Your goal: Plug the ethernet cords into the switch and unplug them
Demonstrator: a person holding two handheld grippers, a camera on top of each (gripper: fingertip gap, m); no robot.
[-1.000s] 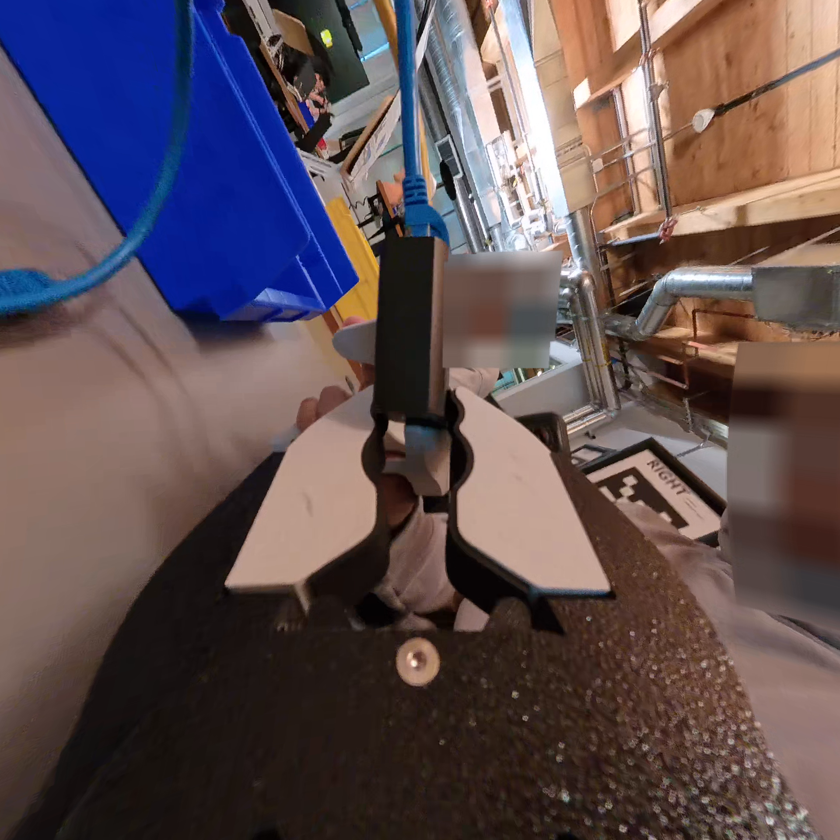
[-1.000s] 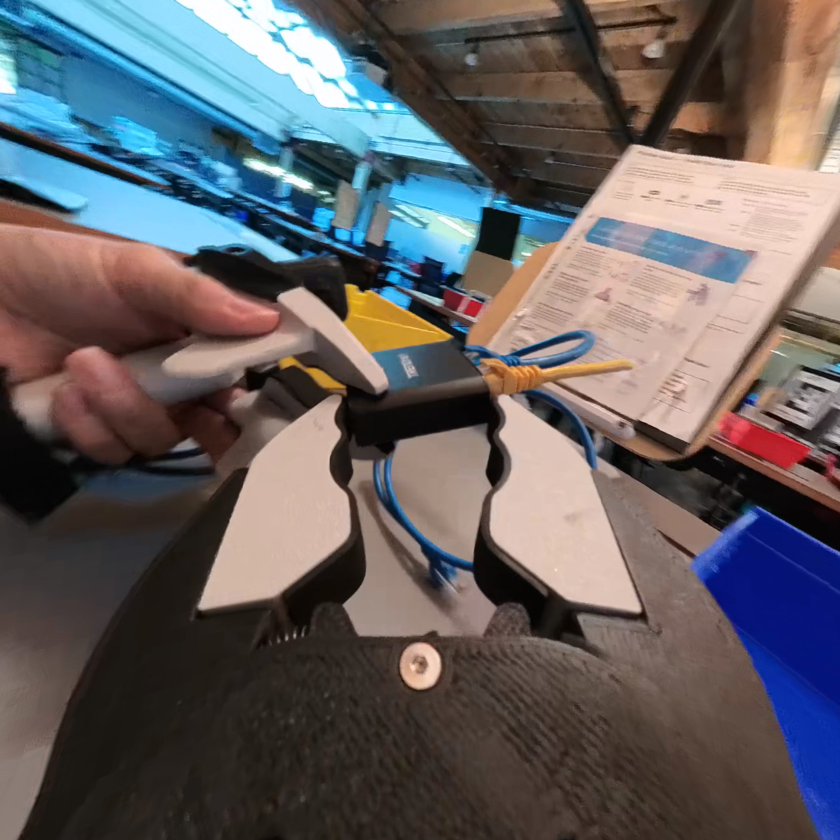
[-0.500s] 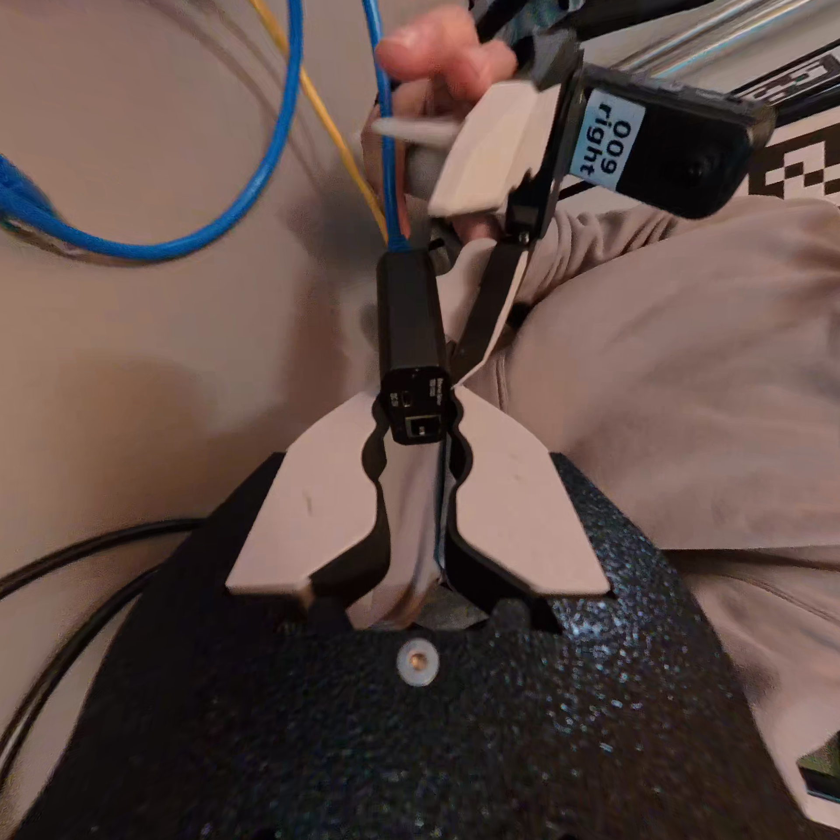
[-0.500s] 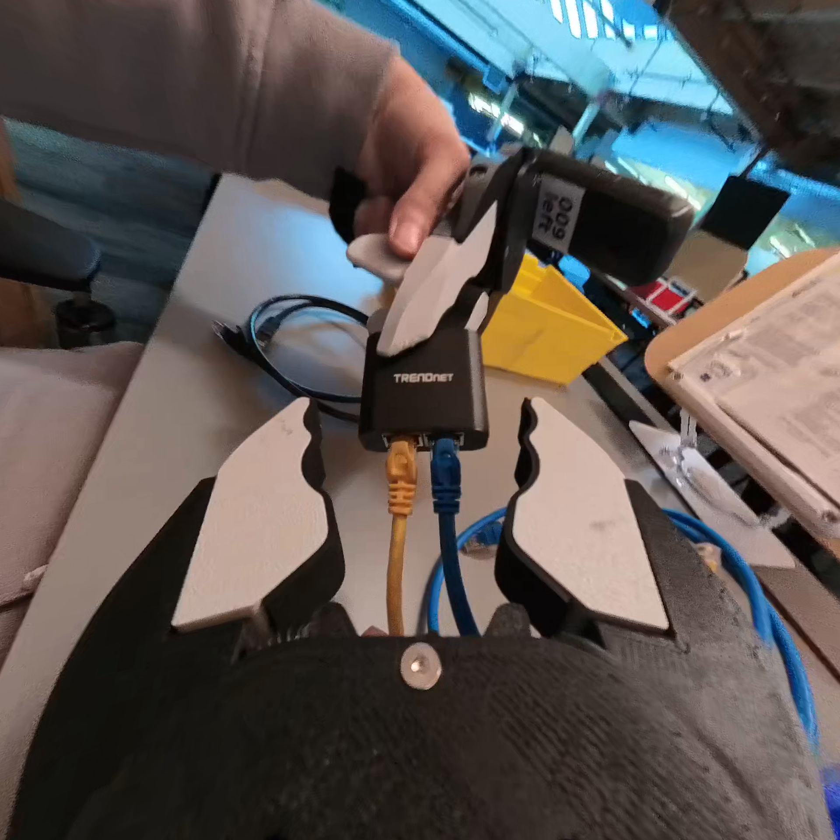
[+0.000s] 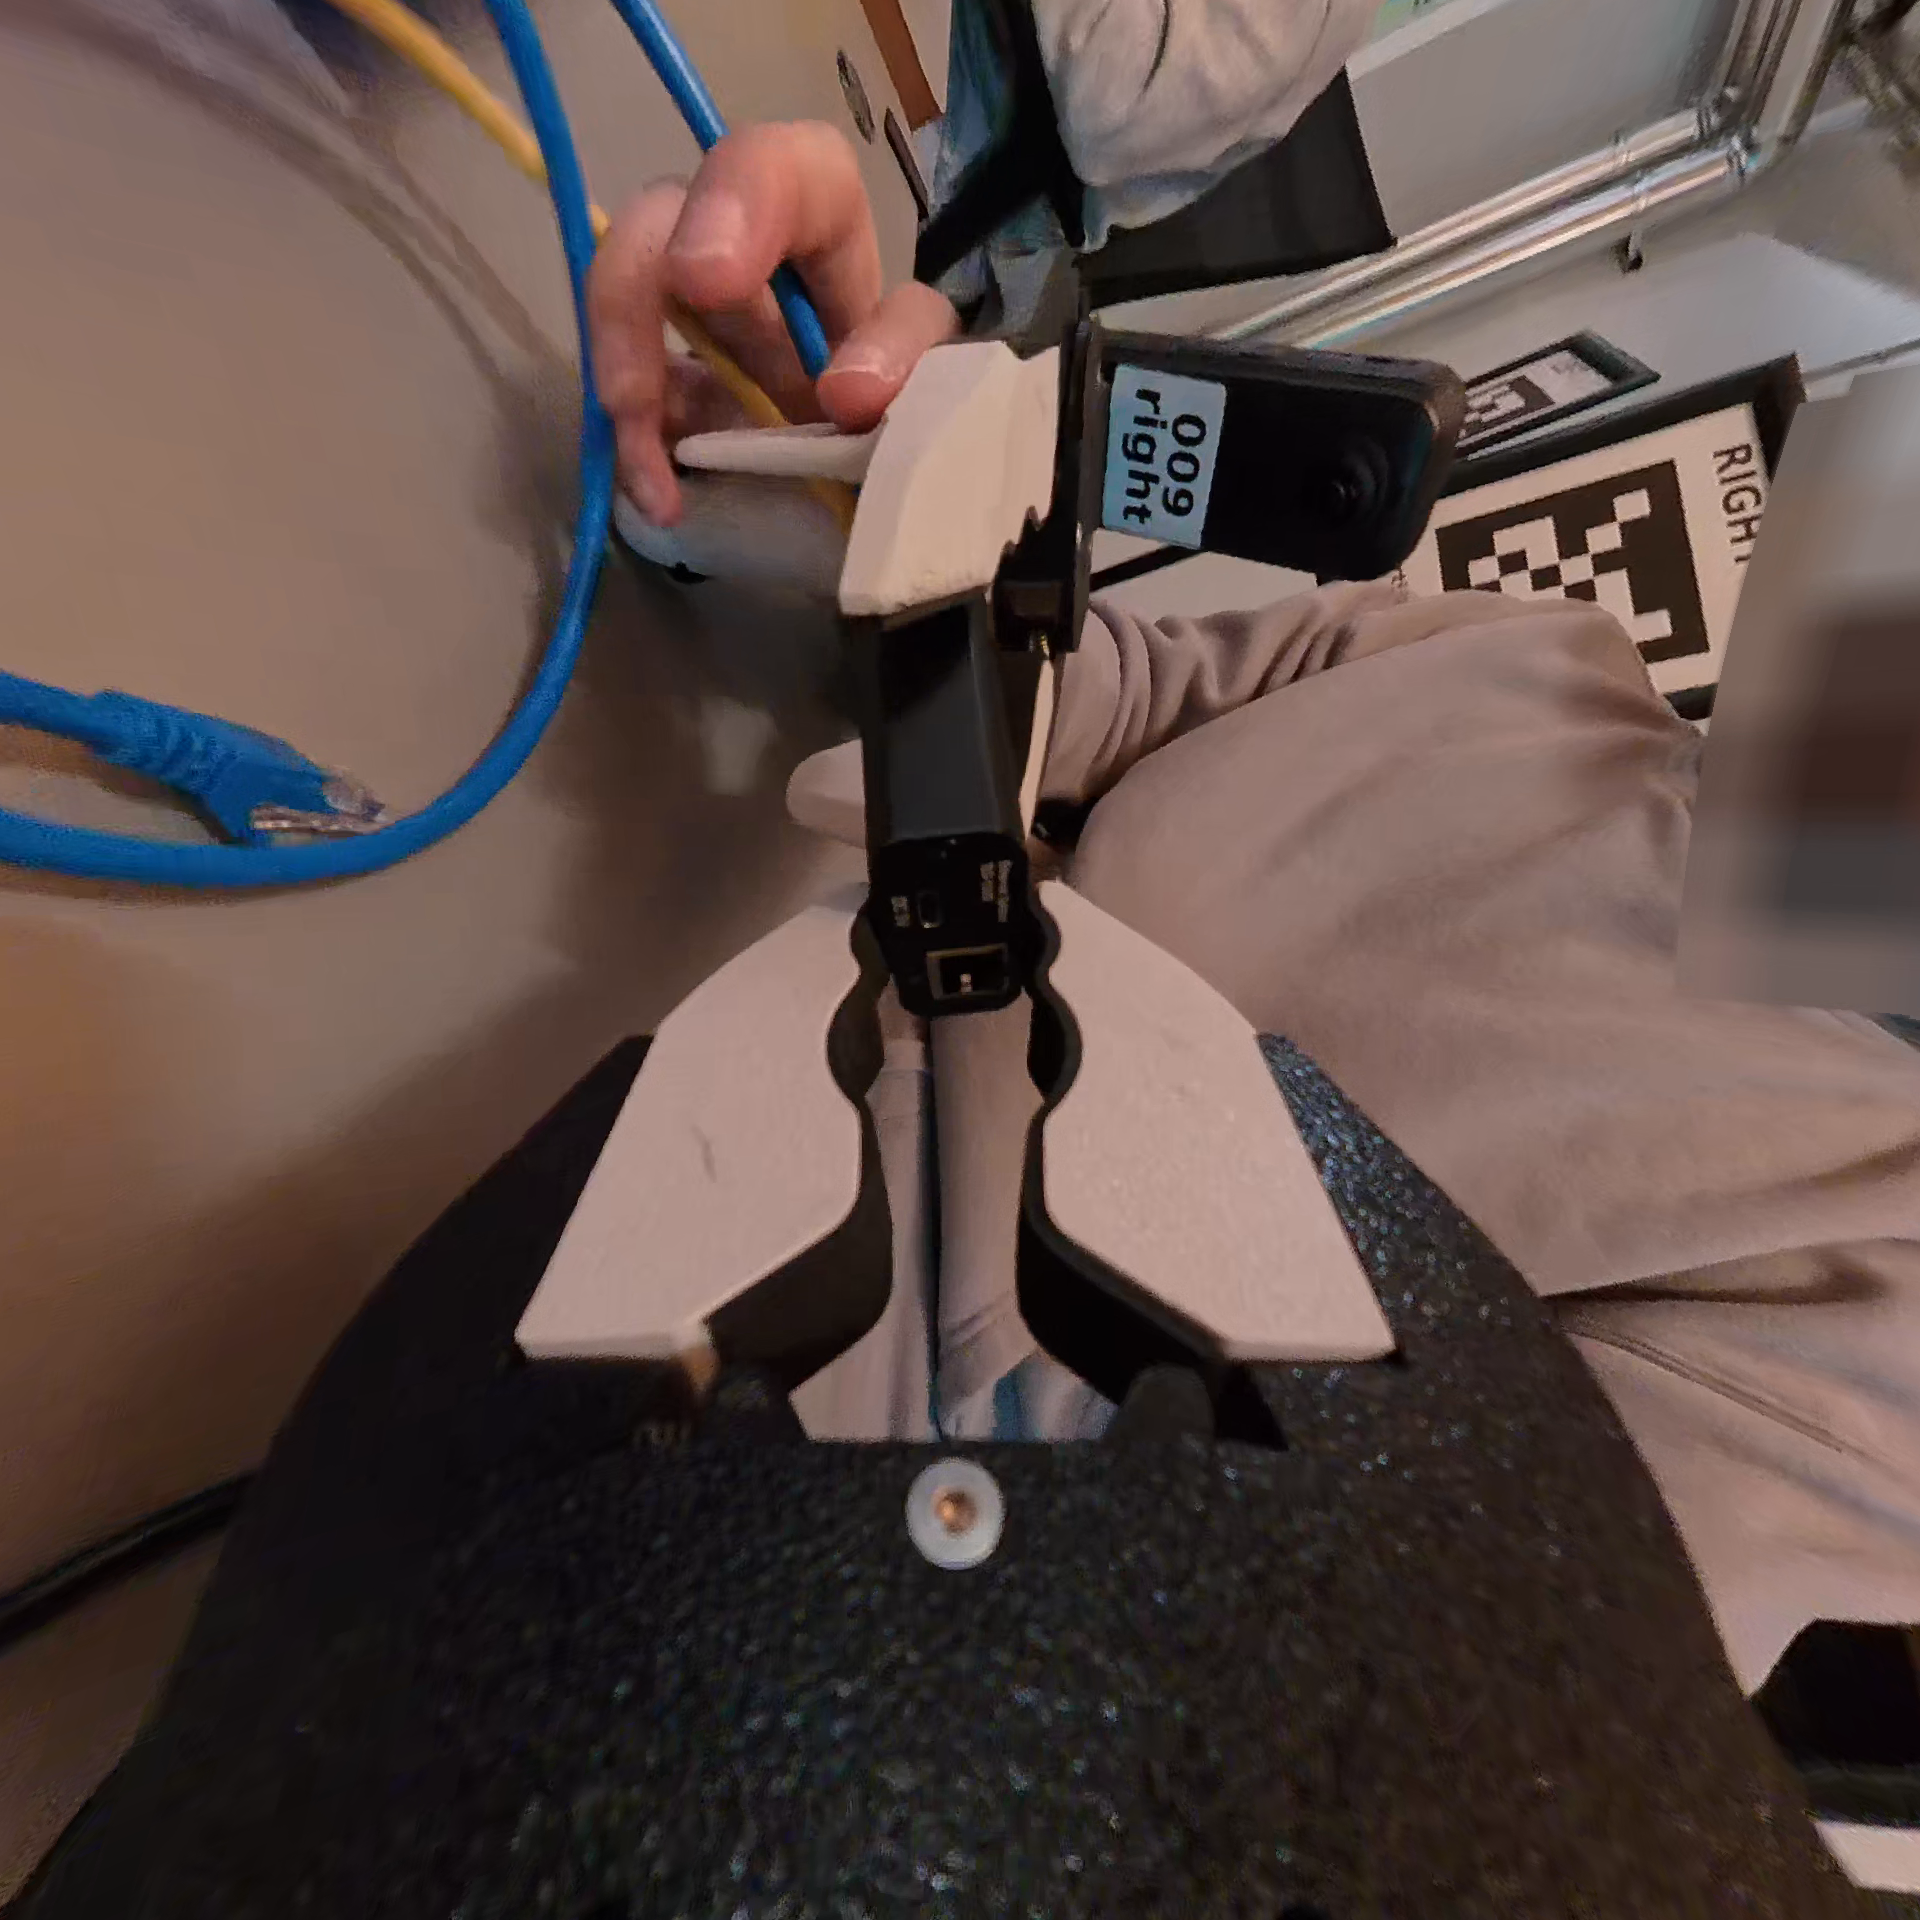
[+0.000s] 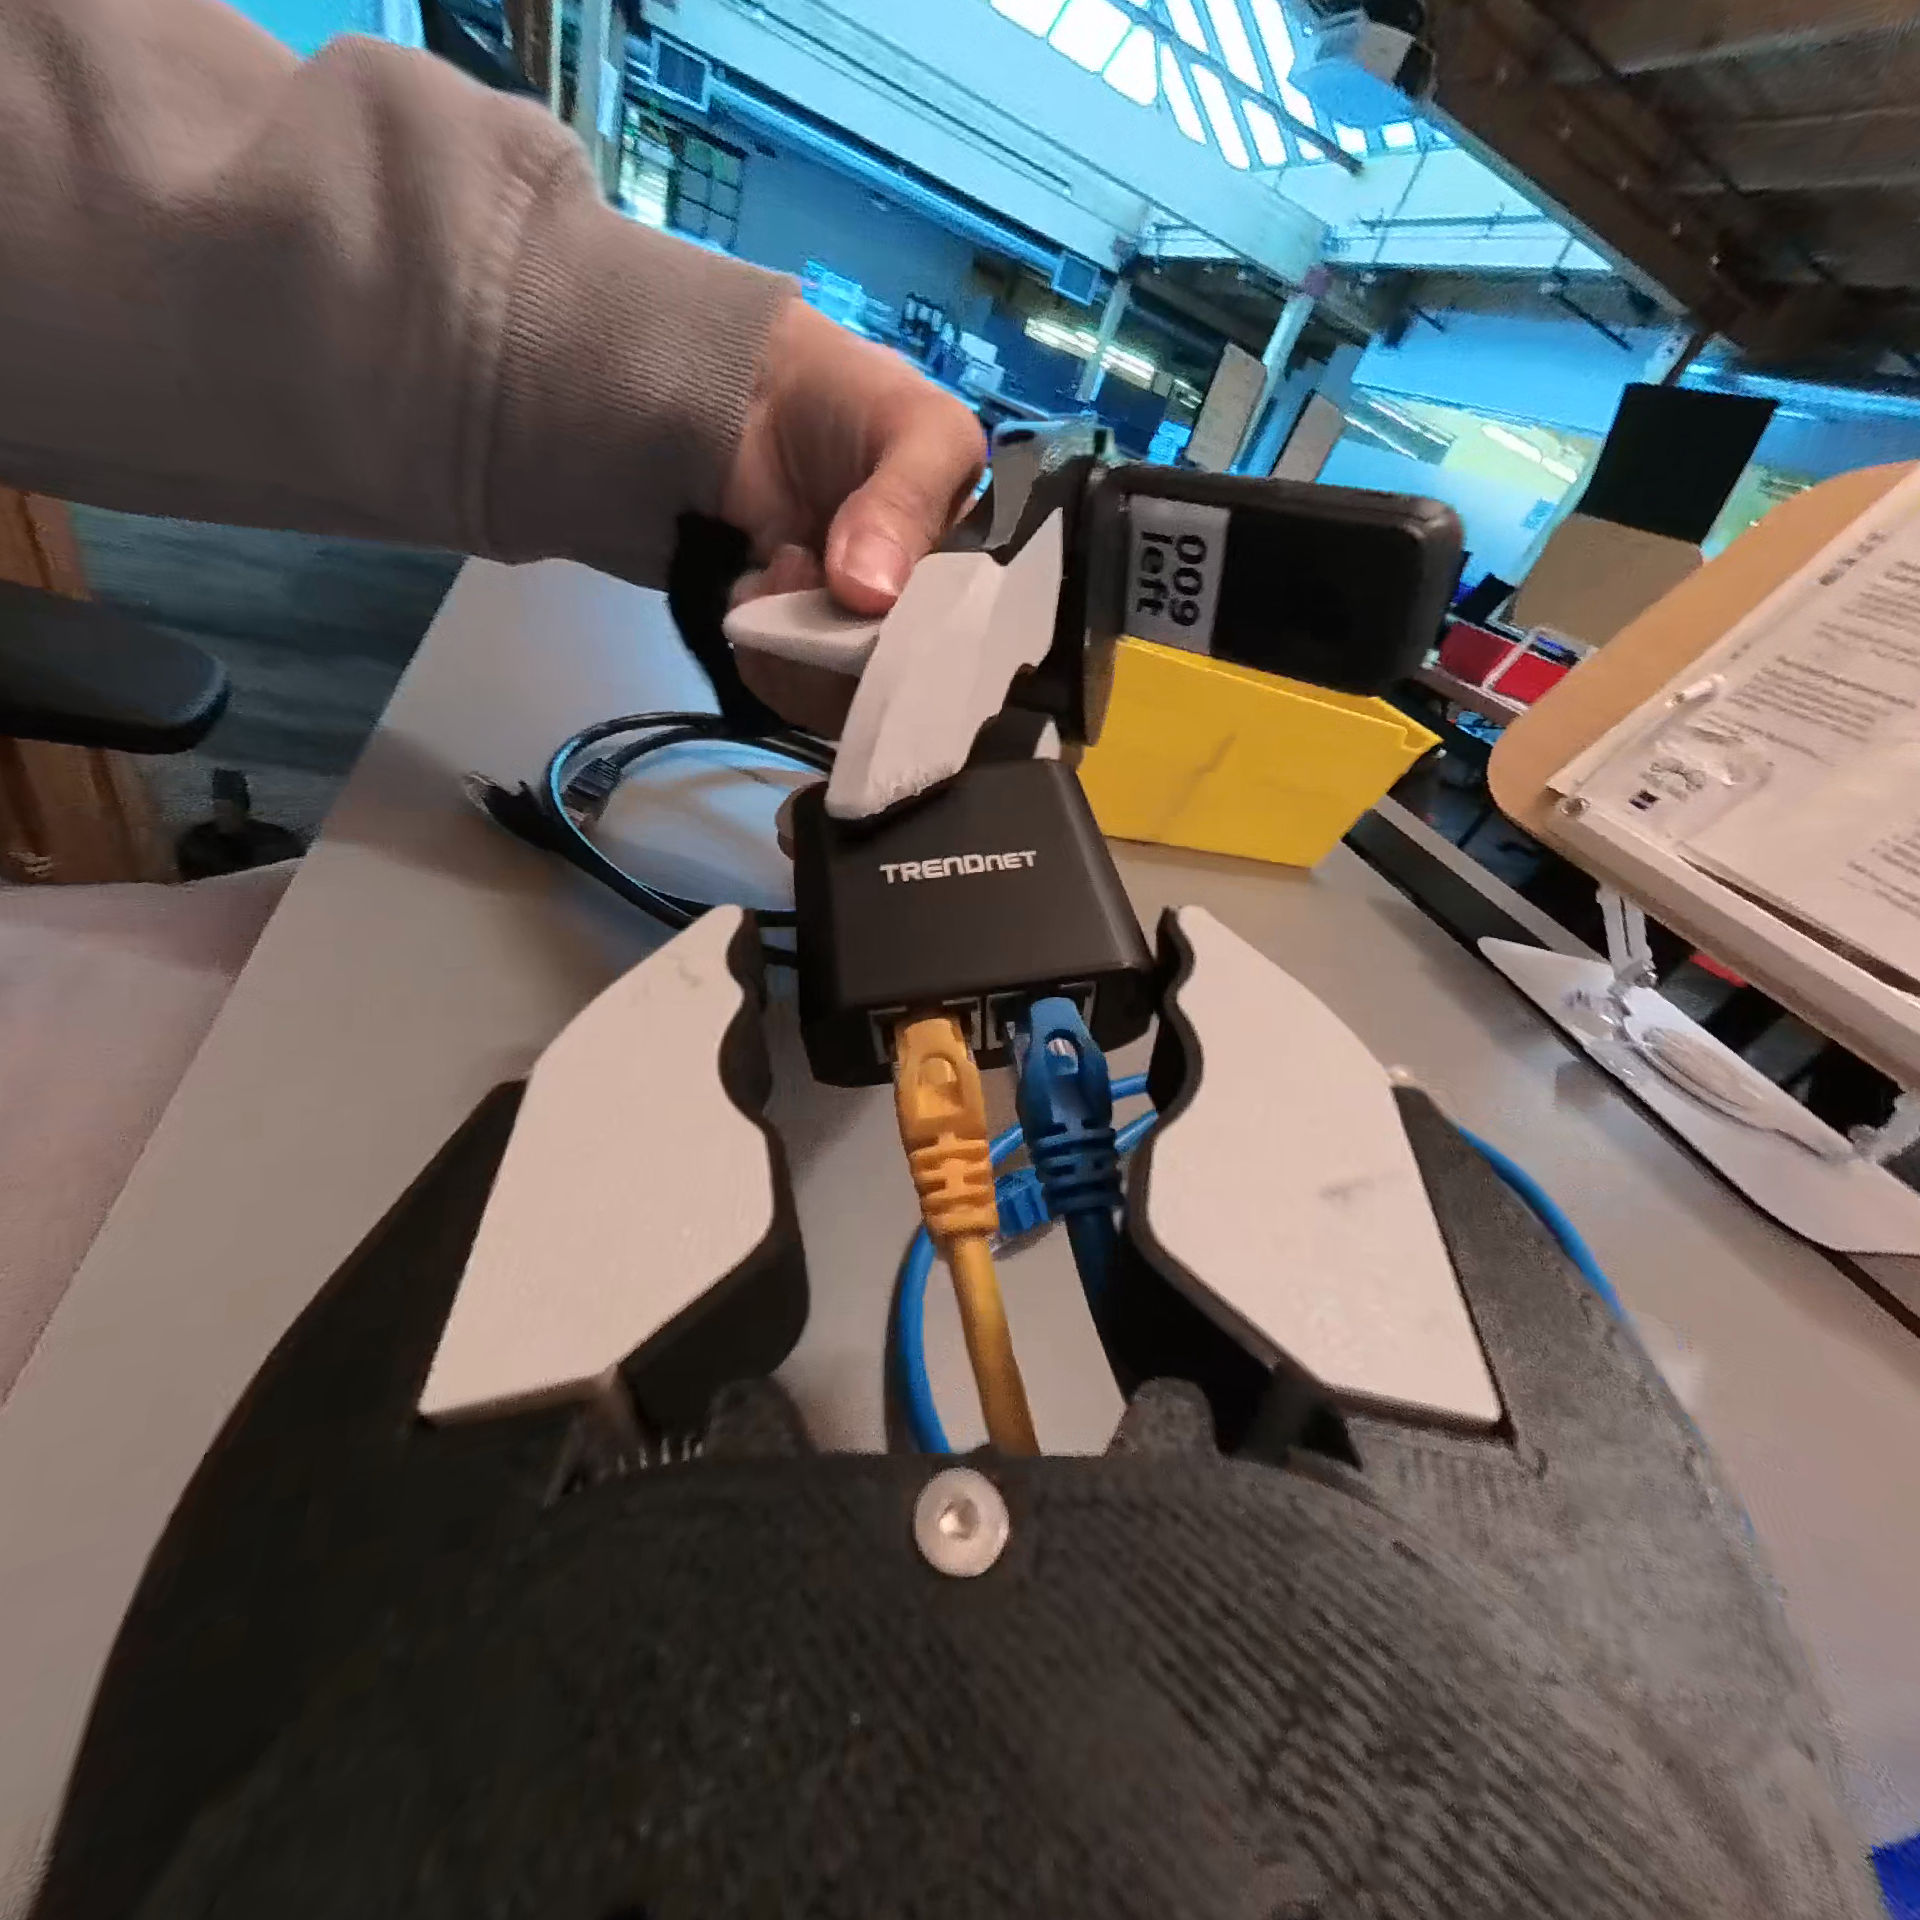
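Left claw [image 5: 956, 961] clamps the black switch's [image 6: 961, 914] end; right claw [image 6: 961, 1023] gapes wide around the plugged yellow cord [image 6: 951, 1143] and blue cord [image 6: 1065, 1127].

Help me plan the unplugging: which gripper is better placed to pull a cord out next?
Right. The right gripper is open, facing the switch's ports with the yellow plug and blue plug between its fingers. The left gripper is shut on the switch's far end, steadying it.

Skylit, fisheye-warped edges, blurred margins
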